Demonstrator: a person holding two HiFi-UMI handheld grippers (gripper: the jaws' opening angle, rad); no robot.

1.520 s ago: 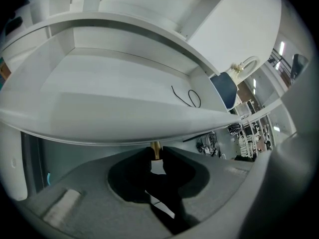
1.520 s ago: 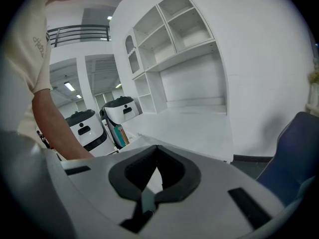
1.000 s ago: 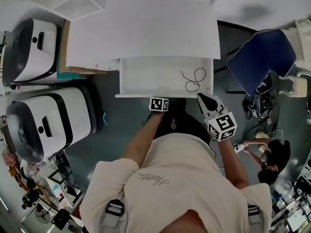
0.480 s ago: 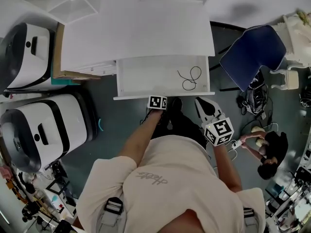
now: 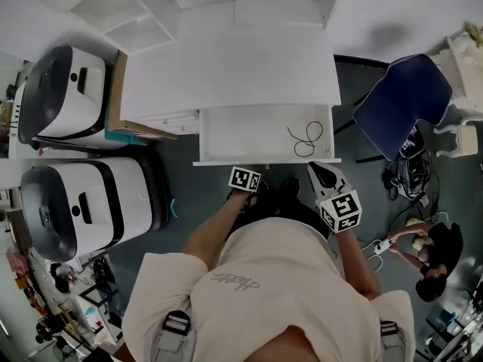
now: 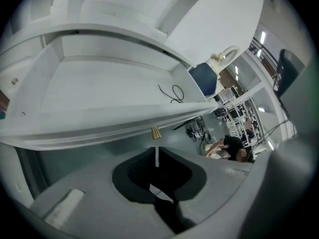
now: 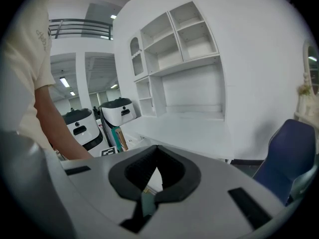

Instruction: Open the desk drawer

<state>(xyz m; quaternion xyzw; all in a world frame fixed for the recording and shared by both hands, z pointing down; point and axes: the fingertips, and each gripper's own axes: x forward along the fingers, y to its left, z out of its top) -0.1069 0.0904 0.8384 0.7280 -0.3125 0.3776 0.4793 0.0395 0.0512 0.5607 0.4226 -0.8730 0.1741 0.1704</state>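
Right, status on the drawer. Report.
Left gripper shut, empty, just short of the knob. Right gripper shut, empty, off the drawer. Drawer open, cord inside. Nothing in the way.

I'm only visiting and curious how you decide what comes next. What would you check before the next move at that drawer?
1. Drawer out of the desk: ok. The drawer stands out from under the desk top, its inside showing.
2. Left gripper off the knob: ok. Its jaws are together just below the small brass knob, not on it.
3. Right gripper empty: ok. Its jaws are together with nothing between them.
4. Drawer contents settled: ok. A black cord lies loose near the drawer's right end.
5. Drawer at full travel: cannot tell.
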